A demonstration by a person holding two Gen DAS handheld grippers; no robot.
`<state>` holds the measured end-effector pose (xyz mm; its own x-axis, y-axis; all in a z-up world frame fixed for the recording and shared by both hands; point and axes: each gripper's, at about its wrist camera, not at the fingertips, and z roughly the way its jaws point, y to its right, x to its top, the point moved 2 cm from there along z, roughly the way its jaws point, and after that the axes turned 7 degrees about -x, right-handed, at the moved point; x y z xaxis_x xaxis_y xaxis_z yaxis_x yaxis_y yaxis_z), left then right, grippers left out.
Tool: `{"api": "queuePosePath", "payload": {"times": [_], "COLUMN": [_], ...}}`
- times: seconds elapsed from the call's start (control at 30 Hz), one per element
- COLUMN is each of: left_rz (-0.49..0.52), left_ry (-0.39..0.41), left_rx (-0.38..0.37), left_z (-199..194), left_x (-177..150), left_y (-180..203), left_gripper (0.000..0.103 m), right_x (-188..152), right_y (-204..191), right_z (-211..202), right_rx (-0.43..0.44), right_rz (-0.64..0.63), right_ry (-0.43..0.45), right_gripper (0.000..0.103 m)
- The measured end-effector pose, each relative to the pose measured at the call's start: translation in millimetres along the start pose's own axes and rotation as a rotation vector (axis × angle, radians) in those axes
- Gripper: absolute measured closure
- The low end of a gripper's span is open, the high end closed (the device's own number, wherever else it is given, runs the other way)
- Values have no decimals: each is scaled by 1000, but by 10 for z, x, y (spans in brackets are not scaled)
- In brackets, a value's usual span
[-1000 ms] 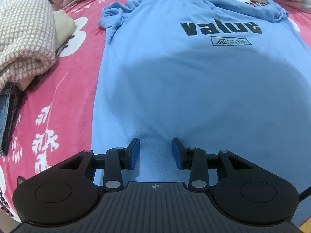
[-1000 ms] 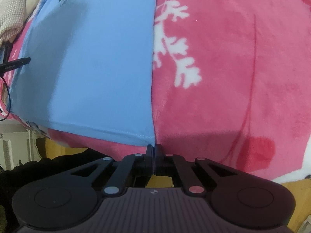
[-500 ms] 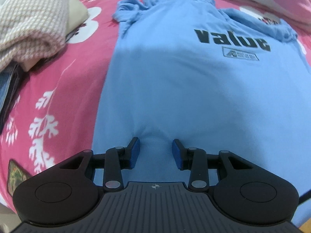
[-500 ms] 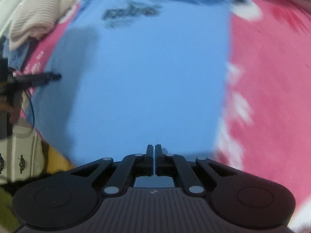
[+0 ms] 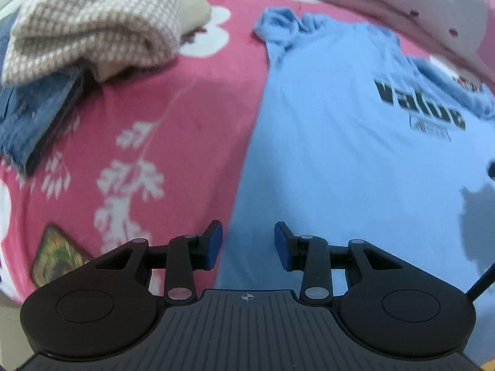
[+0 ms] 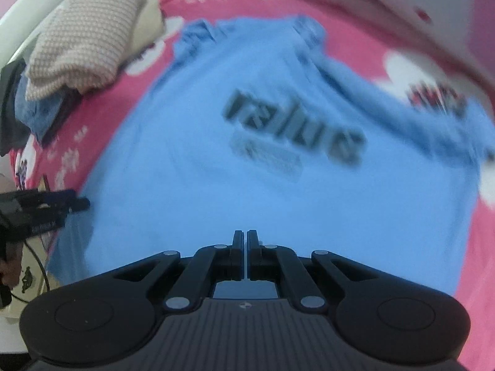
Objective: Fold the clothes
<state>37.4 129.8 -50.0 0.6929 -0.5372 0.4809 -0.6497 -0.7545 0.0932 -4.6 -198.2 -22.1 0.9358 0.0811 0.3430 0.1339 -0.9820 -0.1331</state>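
A light blue T-shirt [image 5: 355,160] printed "value" lies flat, front up, on a pink floral blanket [image 5: 173,130]. My left gripper [image 5: 248,241] hangs open just above the shirt's left side edge near the hem. One blue pad is over the blanket and the other over the shirt, with nothing held between them. In the right wrist view the T-shirt [image 6: 216,185] is blurred. My right gripper [image 6: 246,238] is shut above its lower middle, and no cloth shows between the fingers. The left gripper [image 6: 81,203] shows at that view's left edge.
A folded beige checked knit [image 5: 92,24] rests on folded jeans [image 5: 34,117] at the back left. Pillows and bedding [image 5: 448,15] lie behind the shirt. The bed's edge runs along the lower left, and a hand [image 6: 9,266] holds the left gripper there.
My left gripper has slid left from over the shirt's lower middle to its left edge. My right gripper has swept left from the shirt's right hem corner to above its middle, staying shut.
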Motion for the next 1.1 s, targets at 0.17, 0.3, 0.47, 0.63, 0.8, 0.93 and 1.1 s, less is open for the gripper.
{"api": "queuePosePath", "payload": {"times": [0.17,0.3,0.47,0.63,0.8,0.93,1.1], "left_rz": [-19,-29,-57,-107,-126,-144,-134], "left_ry": [76,148,215,272,332,342,345], "left_rx": [4,27,45,78,77,118,113], "left_z": [141,305,555,739,829,882,807], "left_x": [259,487,858,1191,1395,1490,1526], "left_y": [-145,-224,-289,-317,-225,-177,-68], "left_gripper": [67,67,67,67,72,73,73], "right_x": [608,1078,1603,1975,2149,2242,2385], "right_y": [-320,-499,-642,-698,-733,-676,-632], "right_z": [268,456,742,1028,1257,1387,1456], "right_rx": [13,36,69,130,165,216,313], "right_rz": [-67,-76,-87,-72,-85,-38,53], "right_ry": [84,155,196,192,164,123,88], "right_gripper": [102,101,95,89,89,89,72]}}
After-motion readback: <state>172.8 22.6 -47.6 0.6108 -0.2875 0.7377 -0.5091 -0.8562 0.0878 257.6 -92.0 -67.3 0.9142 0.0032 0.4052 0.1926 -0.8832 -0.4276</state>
